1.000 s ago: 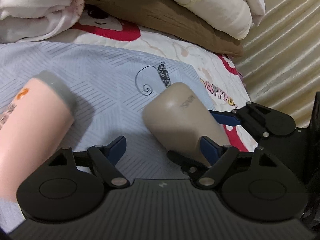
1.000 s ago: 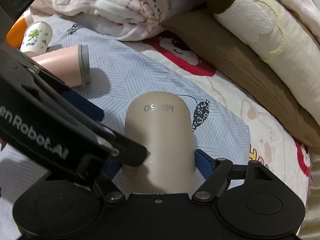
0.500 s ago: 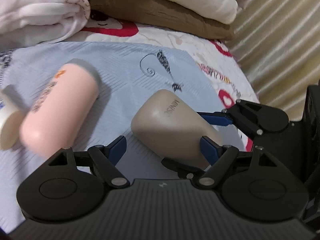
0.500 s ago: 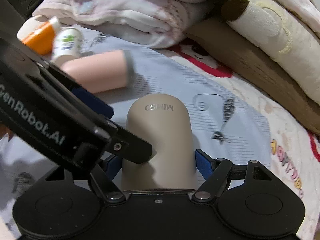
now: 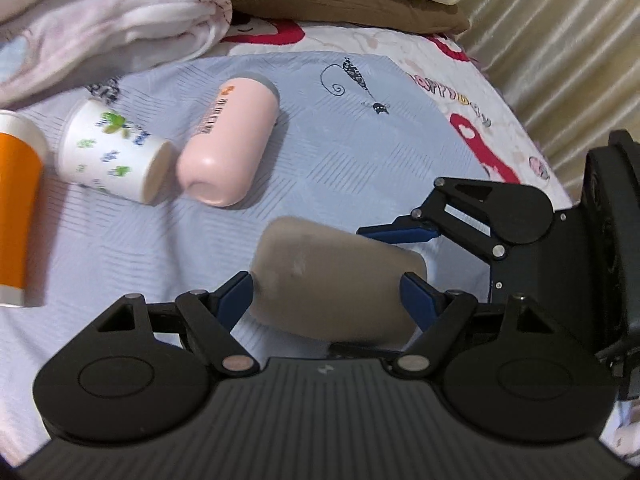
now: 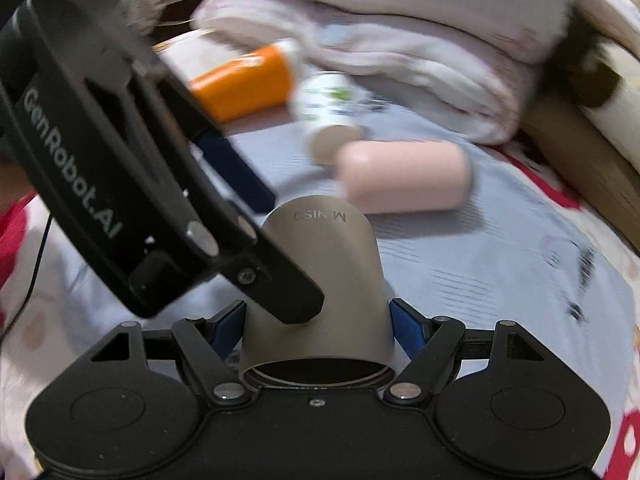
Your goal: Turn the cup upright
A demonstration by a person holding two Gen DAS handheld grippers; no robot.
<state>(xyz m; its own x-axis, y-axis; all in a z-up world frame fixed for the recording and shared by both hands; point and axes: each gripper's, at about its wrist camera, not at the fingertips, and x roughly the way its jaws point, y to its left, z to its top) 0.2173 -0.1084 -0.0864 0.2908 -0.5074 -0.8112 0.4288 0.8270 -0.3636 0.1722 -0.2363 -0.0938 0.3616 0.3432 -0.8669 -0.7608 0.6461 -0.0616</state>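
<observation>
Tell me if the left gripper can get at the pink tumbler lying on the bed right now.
Probably not yet: the left gripper has the beige cup between its fingers, with the right gripper clamped on it. The pink tumbler lies unblocked beyond.

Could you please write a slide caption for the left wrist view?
Right tongs grip the taupe cup, lifted between the open left tongs.

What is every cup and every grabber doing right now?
Taupe matte cup: off the bed, tilted, open mouth toward the right camera.
Pink cylindrical cup: lying on its side.
White paper cup with green prints: lying on its side.
Orange cup: lying down.
Right gripper: shut on the taupe cup.
Left gripper: open around it.
</observation>
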